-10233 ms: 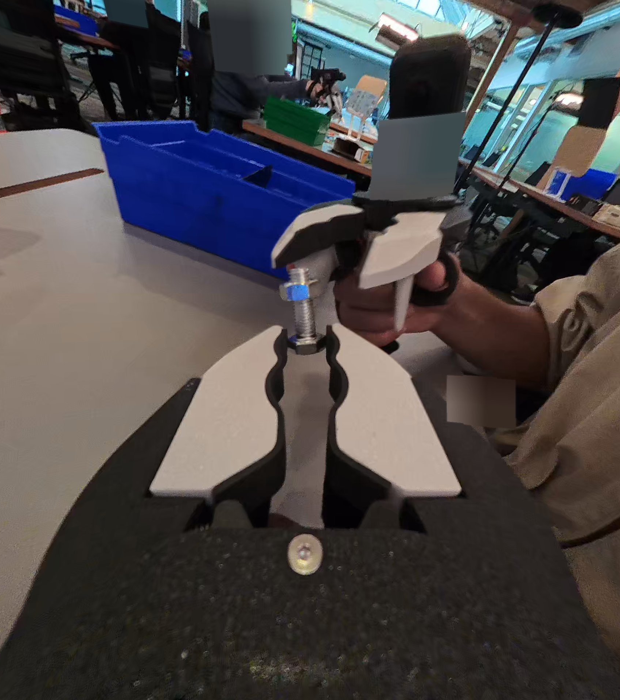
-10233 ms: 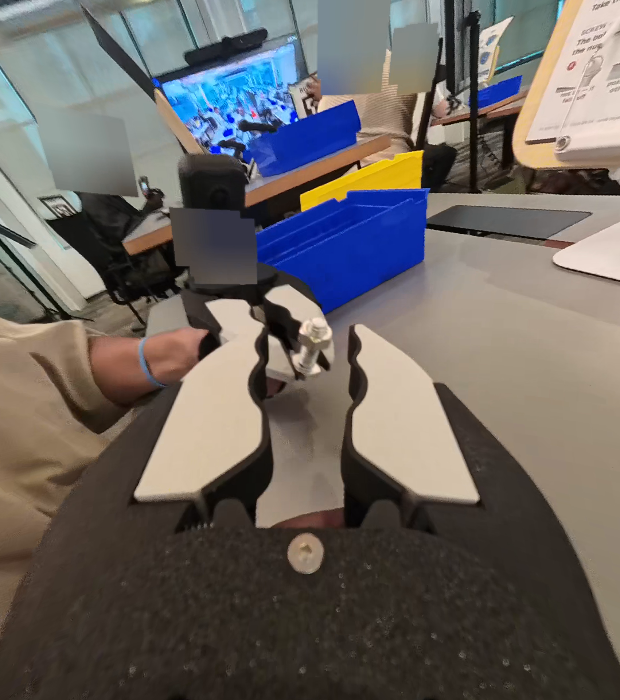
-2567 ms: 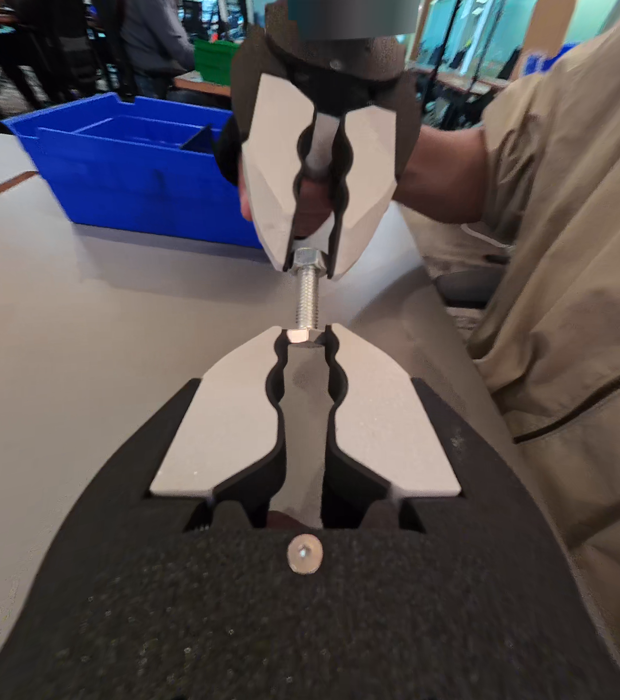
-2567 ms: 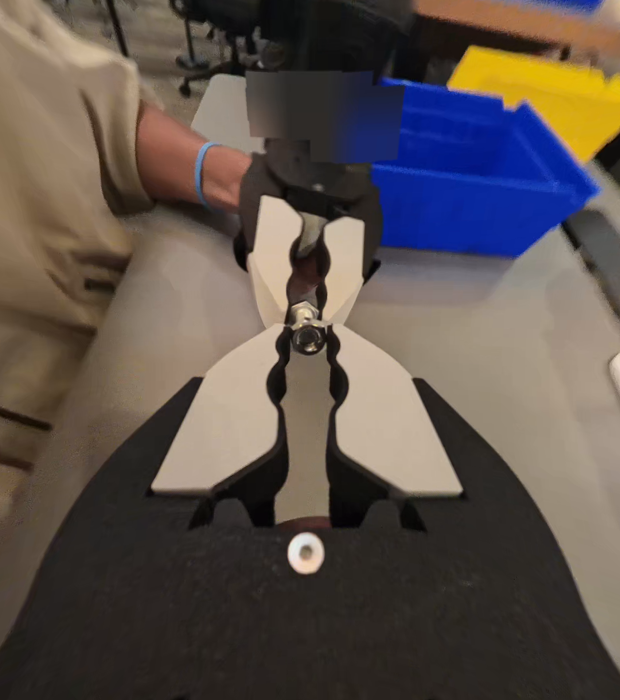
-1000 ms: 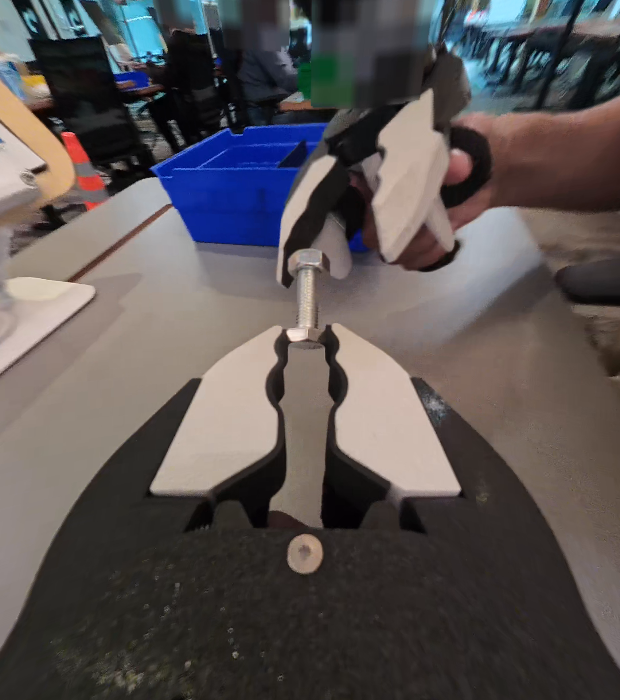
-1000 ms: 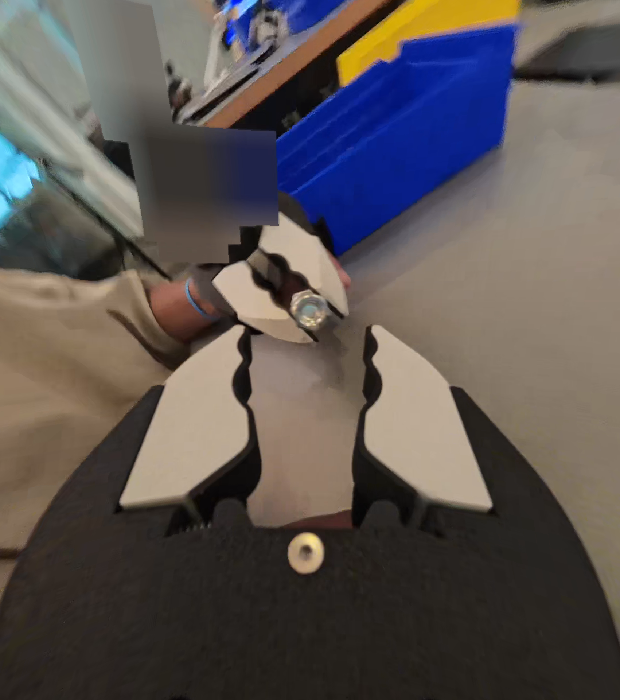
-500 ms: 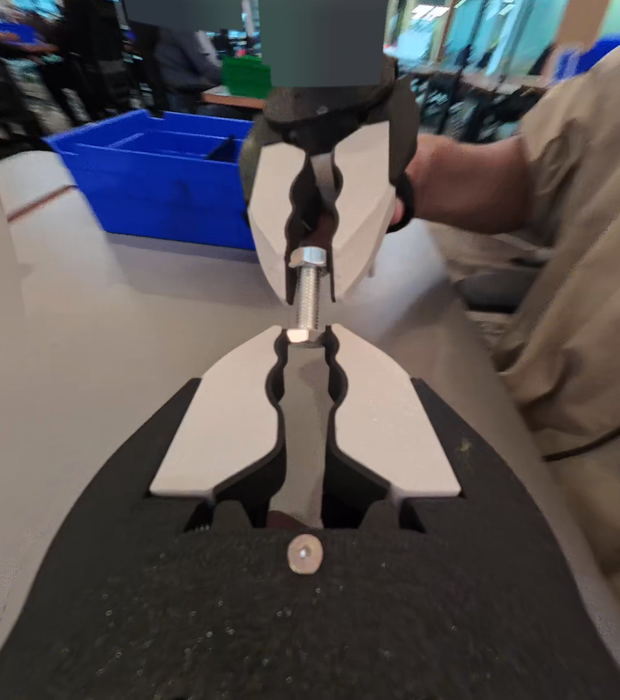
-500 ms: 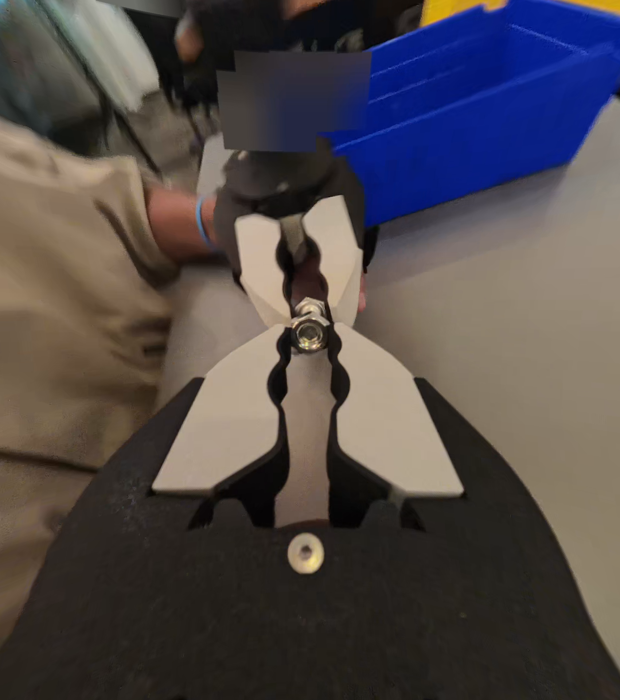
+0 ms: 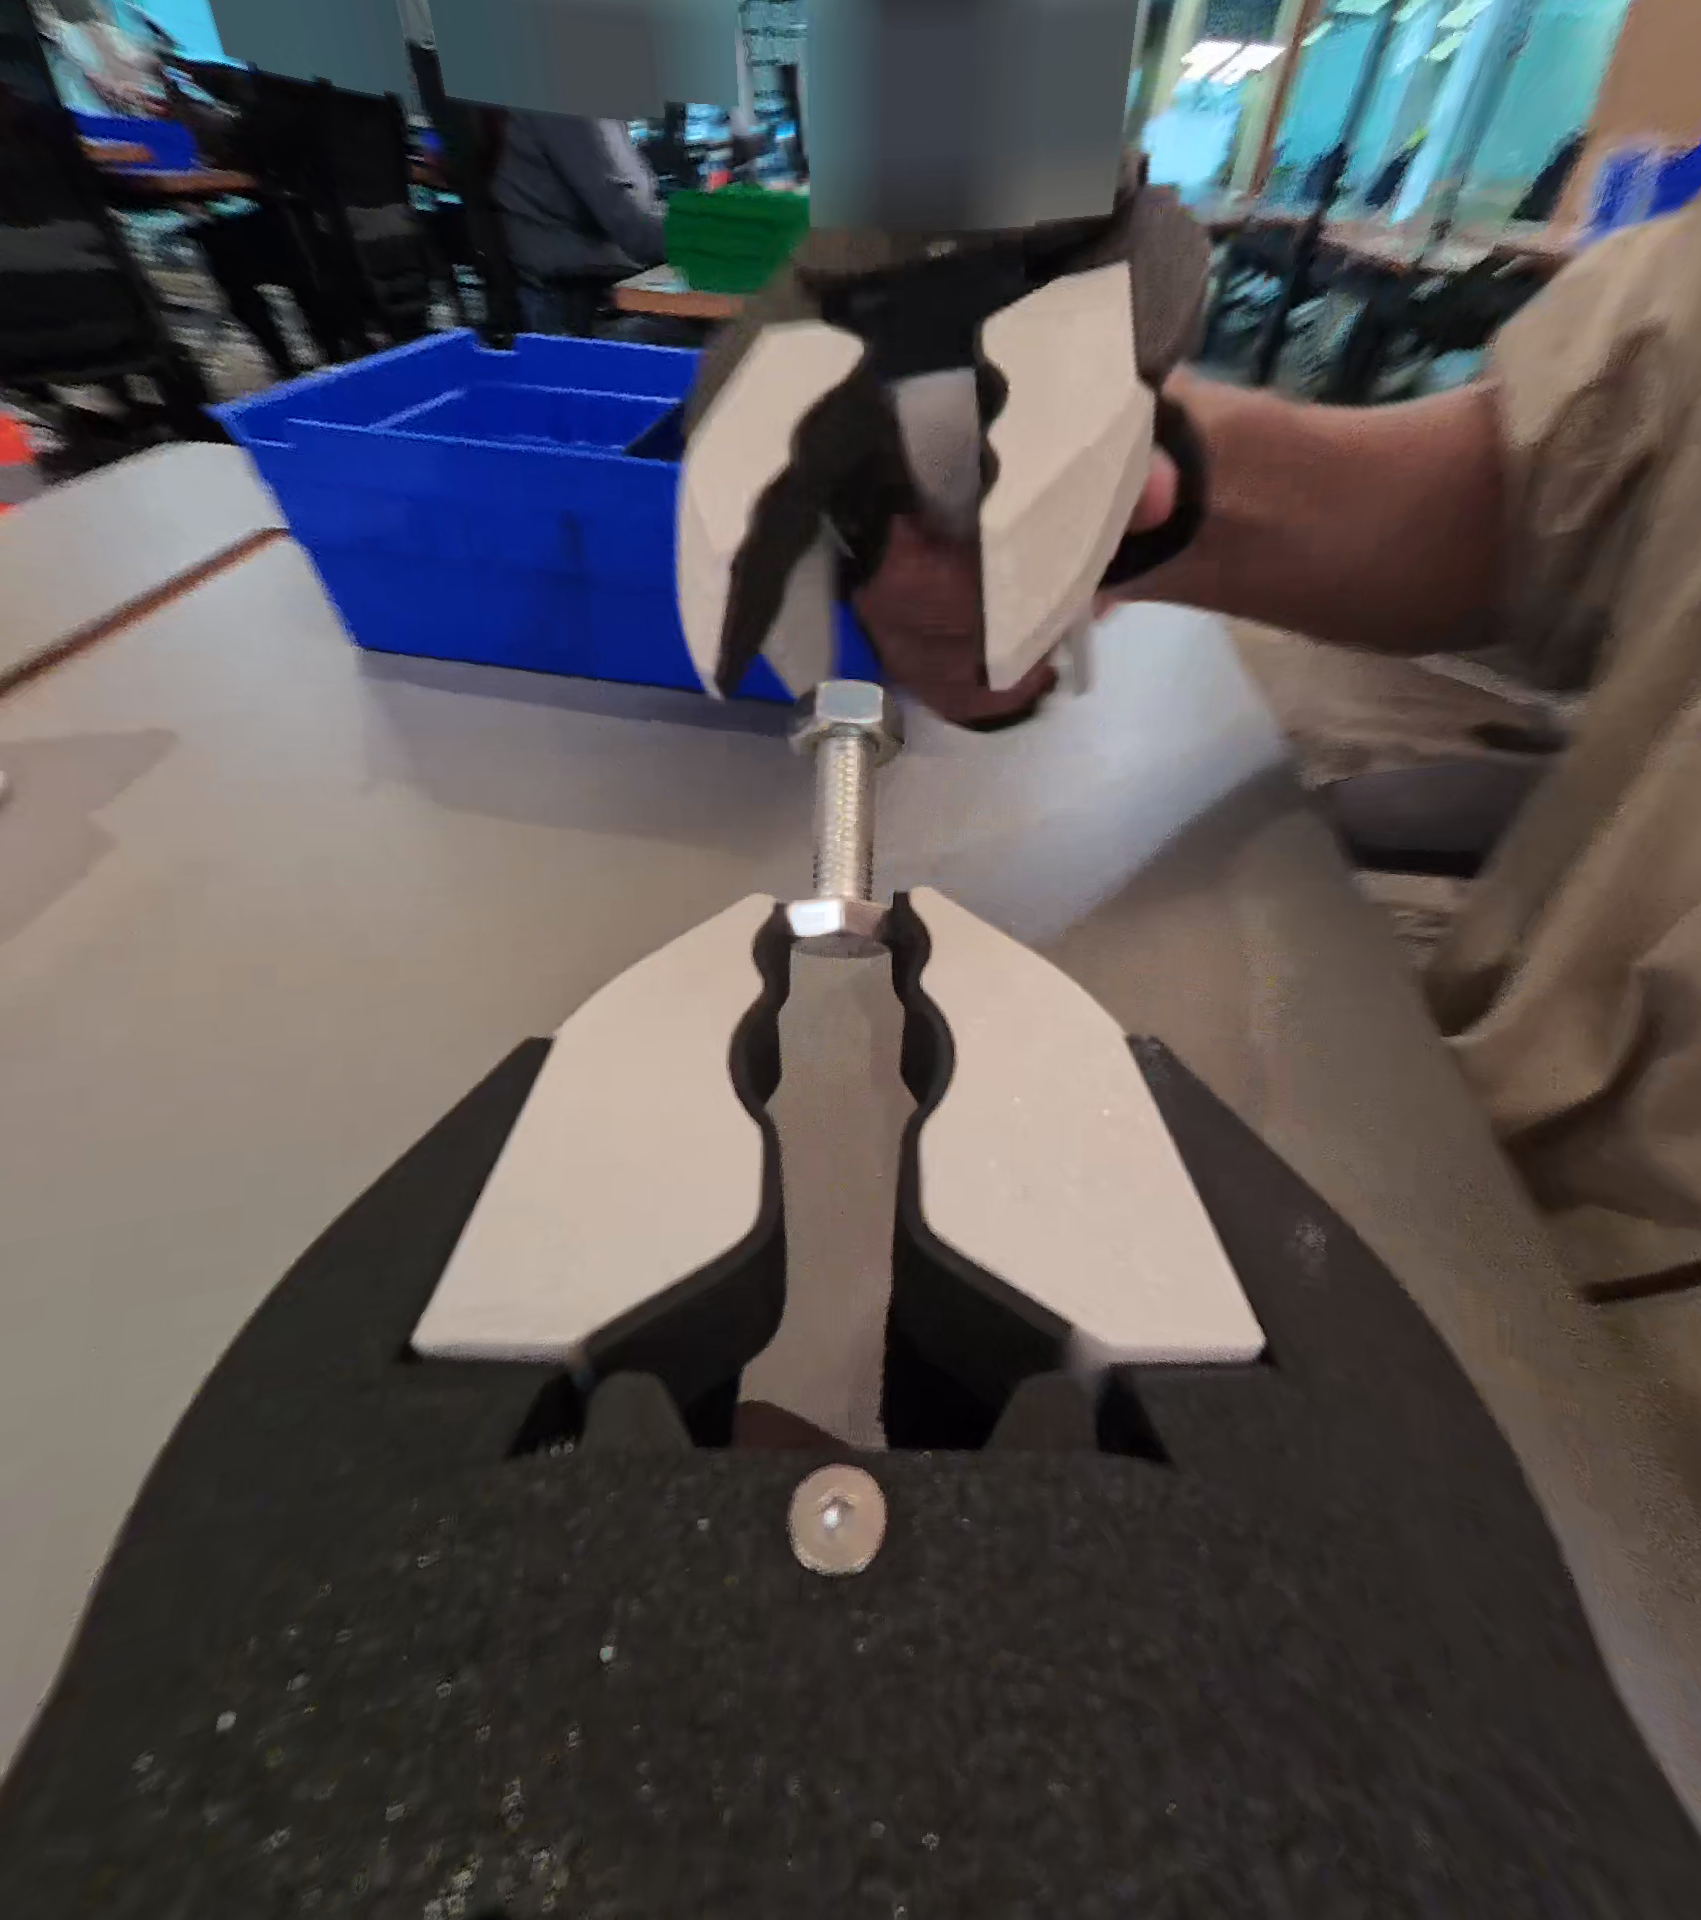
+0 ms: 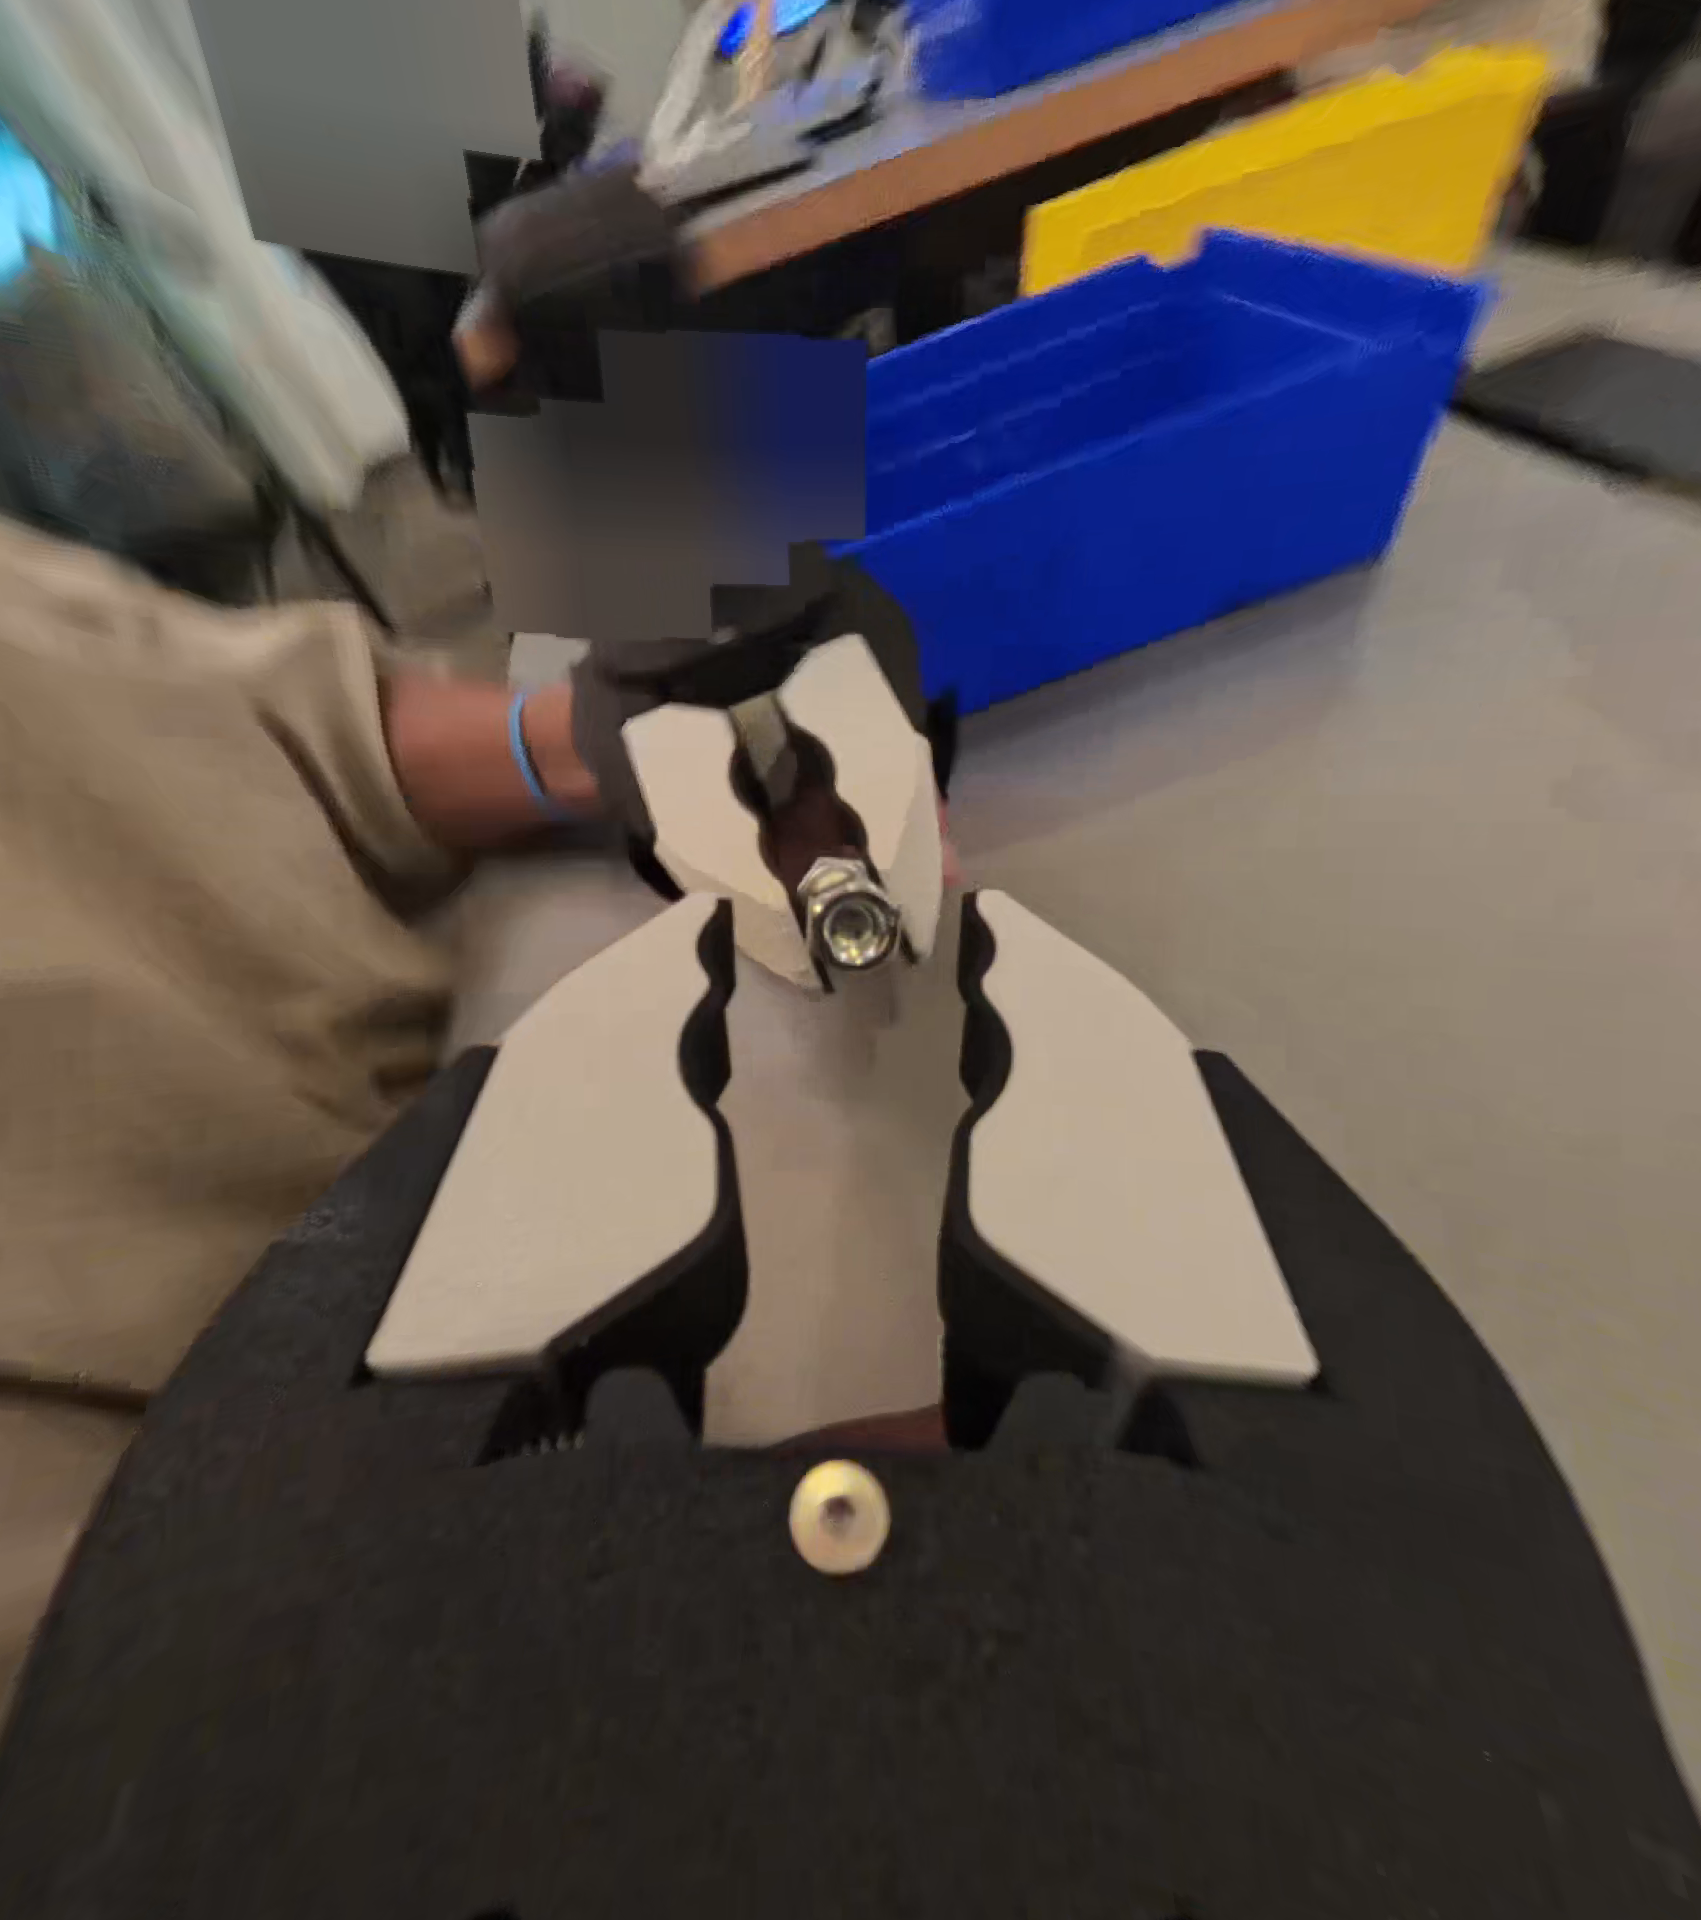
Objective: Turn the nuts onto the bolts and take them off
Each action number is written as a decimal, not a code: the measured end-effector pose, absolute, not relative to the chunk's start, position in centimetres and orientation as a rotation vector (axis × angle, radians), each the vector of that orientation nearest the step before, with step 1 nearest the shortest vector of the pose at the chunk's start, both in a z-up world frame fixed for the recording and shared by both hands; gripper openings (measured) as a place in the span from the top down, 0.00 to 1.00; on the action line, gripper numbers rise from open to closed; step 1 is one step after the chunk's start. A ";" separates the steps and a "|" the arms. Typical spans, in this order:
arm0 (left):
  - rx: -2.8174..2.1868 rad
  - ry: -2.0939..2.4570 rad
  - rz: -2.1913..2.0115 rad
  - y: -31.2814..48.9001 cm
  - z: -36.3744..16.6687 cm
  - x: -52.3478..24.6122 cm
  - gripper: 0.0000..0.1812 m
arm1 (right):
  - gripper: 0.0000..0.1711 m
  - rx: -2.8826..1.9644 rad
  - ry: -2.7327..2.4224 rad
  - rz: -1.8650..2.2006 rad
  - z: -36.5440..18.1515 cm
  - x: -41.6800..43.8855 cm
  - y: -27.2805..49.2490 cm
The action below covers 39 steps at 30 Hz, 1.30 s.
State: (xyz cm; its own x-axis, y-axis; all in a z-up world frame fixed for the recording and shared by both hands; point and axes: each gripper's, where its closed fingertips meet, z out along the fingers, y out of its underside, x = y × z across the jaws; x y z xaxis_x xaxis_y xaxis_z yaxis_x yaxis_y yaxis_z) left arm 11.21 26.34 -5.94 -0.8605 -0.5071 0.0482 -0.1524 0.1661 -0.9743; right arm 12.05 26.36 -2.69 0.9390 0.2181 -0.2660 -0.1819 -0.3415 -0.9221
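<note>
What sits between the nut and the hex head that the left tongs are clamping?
In the left wrist view, only the silver bolt's bare threaded shank spans from the hex head in the left tongs up to the silver hex nut.

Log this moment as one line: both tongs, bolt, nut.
left tongs: shut on bolt head | bolt: pointing away | nut: at far end | right tongs: open, off nut
</note>
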 end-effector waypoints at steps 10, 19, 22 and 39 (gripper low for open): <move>-0.539 2.144 -1.451 26.7 -7.4 12.0 0.90 | 0.88 -1.756 0.528 0.879 -5.3 11.3 27.3; -0.613 2.231 -1.940 25.4 -5.3 9.5 0.90 | 0.89 -2.008 -0.328 0.382 -4.0 9.5 26.2; -0.604 2.303 -2.005 24.5 -5.7 8.5 0.90 | 0.89 -2.058 -0.720 0.150 -4.6 9.2 25.3; -0.610 2.151 -1.610 27.4 -6.5 12.0 0.90 | 0.80 -1.780 0.390 0.718 -4.5 12.1 26.9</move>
